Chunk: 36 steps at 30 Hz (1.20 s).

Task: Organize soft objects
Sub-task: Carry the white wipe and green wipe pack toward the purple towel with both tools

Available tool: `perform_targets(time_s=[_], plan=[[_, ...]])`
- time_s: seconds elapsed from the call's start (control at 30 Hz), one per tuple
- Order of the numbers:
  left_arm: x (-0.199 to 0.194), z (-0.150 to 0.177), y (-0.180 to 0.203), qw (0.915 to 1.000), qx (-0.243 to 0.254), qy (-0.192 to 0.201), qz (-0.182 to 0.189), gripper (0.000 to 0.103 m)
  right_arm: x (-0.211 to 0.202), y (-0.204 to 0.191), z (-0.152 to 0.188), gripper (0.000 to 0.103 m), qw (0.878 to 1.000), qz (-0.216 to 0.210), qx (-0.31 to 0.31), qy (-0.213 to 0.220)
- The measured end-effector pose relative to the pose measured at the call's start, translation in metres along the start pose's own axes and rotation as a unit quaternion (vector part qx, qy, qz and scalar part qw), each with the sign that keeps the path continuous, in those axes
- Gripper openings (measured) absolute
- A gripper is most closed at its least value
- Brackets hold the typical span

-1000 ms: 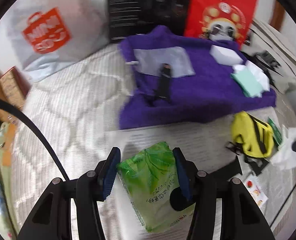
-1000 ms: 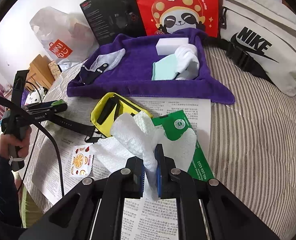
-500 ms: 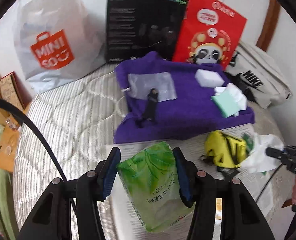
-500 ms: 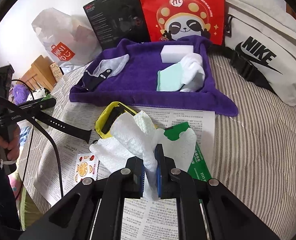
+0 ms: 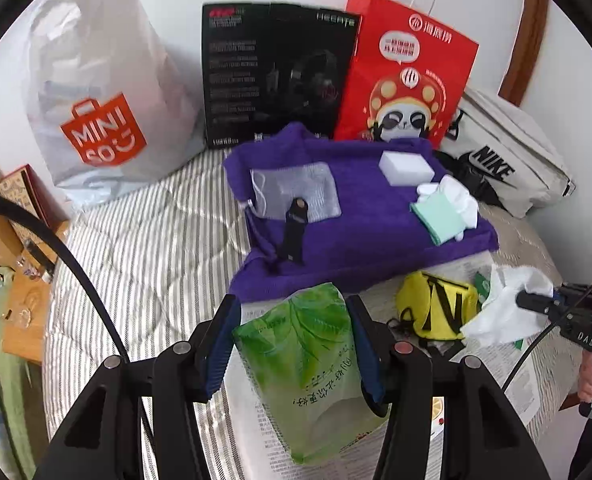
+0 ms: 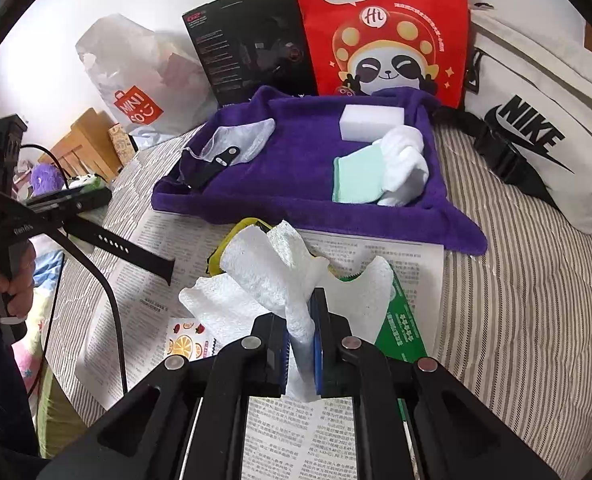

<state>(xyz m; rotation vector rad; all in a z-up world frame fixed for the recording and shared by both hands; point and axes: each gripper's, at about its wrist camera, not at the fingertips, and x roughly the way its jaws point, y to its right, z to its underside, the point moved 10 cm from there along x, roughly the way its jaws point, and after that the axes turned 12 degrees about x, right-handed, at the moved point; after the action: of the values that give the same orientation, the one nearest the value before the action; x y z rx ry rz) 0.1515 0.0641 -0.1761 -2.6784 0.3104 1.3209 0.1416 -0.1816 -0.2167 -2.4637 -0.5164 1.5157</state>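
Observation:
My left gripper (image 5: 293, 316) is shut on a green tissue pack (image 5: 308, 364), held above the newspaper (image 5: 512, 372) near the purple towel (image 5: 360, 240). My right gripper (image 6: 299, 320) is shut on a crumpled white paper towel (image 6: 263, 276), also seen in the left wrist view (image 5: 504, 304). On the purple towel (image 6: 296, 168) lie a white sponge (image 6: 370, 122), a mint cloth (image 6: 358, 180), white socks (image 6: 406, 164), a grey pouch (image 6: 239, 142) and a black strap (image 6: 211, 166). A yellow pouch (image 5: 436, 310) lies on the newspaper (image 6: 396, 252).
A Miniso bag (image 5: 103, 92), a black box (image 5: 275, 72), a red panda bag (image 5: 404, 76) and a white Nike bag (image 5: 504, 164) stand behind the towel. A green packet (image 6: 402, 320), a fruit sticker sheet (image 6: 185, 342) and a black watch strap (image 6: 123, 246) lie on the newspaper.
Both grippers have lifted and pulled back a little with their loads, so the towel and bags now sit further off. Both grips are unchanged.

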Motion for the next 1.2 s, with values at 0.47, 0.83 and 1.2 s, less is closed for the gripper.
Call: perform_targets(time_s=[0.47, 0.83, 1.2], plan=[[0.059, 0.083, -0.038, 0.9906, 0.004, -0.119, -0.067, 0.055, 0.013, -0.015, 0.014, 0.009, 1.000, -0.003, -0.014, -0.022], [0.044, 0.090, -0.072, 0.9910, -0.037, -0.097, -0.083, 0.052, 0.016, -0.013, 0.014, 0.009, 1.000, -0.001, -0.010, -0.027], [0.011, 0.070, -0.096, 0.9915, -0.058, -0.060, -0.099, 0.052, 0.016, -0.009, -0.002, 0.009, 1.000, 0.004, 0.000, -0.018]])
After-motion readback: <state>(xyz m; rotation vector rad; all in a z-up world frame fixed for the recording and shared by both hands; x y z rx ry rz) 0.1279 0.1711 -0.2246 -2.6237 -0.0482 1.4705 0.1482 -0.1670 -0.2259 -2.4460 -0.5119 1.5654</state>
